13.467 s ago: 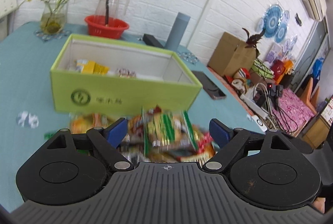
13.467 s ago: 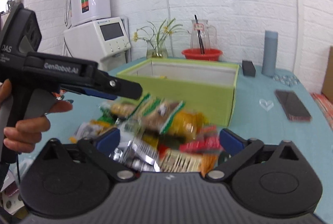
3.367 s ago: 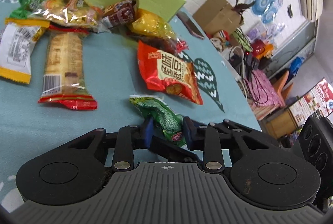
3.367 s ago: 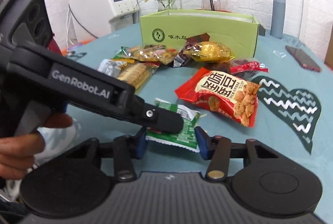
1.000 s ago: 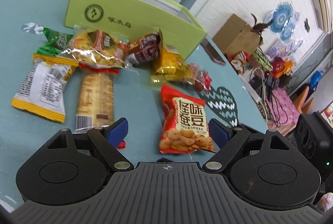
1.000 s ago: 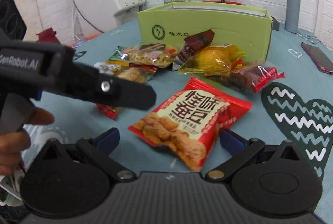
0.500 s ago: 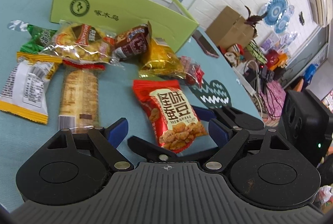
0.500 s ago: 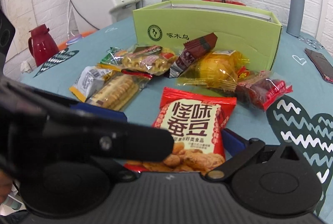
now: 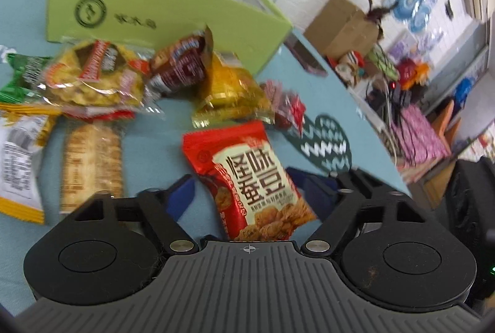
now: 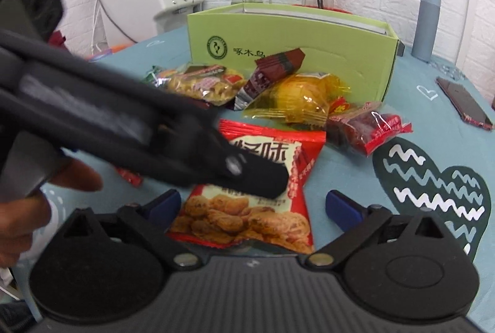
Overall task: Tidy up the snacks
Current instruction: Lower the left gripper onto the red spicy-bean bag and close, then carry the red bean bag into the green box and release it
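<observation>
Lying flat, red snack packet (image 9: 247, 175), bold dark characters, fried pieces pictured

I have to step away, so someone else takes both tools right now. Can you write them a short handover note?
Left tool: jaws have just been closing around the red broad-bean snack bag, not visibly pinching it yet.
Right tool: also just been closing, open, straddling the same bag's near end.
The bag lies flat on the teal tablecloth.
Other snack packets sit piled before the green box.
Done: can't tell; the box interior isn't visible.
Left: grip this bag, box it, then the rest.
</observation>
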Motion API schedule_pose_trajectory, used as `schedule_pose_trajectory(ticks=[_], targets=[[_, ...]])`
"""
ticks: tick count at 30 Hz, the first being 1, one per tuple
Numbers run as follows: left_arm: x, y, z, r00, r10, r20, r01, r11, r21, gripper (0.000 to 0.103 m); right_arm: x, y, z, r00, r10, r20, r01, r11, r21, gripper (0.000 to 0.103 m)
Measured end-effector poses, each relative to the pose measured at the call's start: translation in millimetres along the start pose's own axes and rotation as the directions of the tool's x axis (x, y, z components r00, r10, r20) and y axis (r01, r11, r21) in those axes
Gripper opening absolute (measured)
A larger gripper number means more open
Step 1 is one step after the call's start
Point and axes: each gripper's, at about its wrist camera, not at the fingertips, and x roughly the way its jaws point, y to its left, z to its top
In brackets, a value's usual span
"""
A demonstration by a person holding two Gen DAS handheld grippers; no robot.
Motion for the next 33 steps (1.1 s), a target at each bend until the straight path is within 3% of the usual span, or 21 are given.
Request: schedule_pose_trajectory(ticks=[1, 4, 11, 18, 23, 27, 33], targets=[[2, -3, -2, 1.0, 0.007, 0.002, -0.007, 1.0, 0.03, 0.022, -4, 2, 0, 1.0, 0.001, 0.018, -0.001, 1.0, -0.008, 0.077], [-2, -8, -5, 1.0, 0.02, 0.001, -0.02, 0.998, 0.052, 0.009, -13, 2, 3, 1.0, -0.008, 0.016, 0.008, 1.0, -0.003, 0.07], [-41, -12, 34, 0.995, -0.001, 0.101, -0.001, 1.0, 0.018, 0.01, -33, 1, 49, 0.99, 0.02, 0.14, -0.012, 0.998, -0.057, 0.07], [-42, -1, 117, 0.976, 0.07, 0.204, -0.08, 0.996, 0.044, 0.01, 8, -18, 130, 0.978, 0.041, 0.207, -0.015, 0.992, -0.126, 0.07], [-44, 10, 153, 0.958, 0.082, 0.276, -0.101, 0.993, 0.055, 0.015, 26, -23, 170, 0.963, 0.064, 0.262, -0.019, 0.985, -0.17, 0.07], [-26, 12, 184, 0.941, 0.134, 0.31, -0.165, 0.983, 0.077, 0.024, 59, -31, 197, 0.969, 0.062, 0.238, -0.018, 0.983, -0.181, 0.07], [29, 51, 213, 0.958, 0.167, 0.231, -0.181, 0.983, 0.039, 0.024, 121, -56, 209, 0.989, 0.068, 0.128, -0.052, 0.991, -0.12, 0.076]])
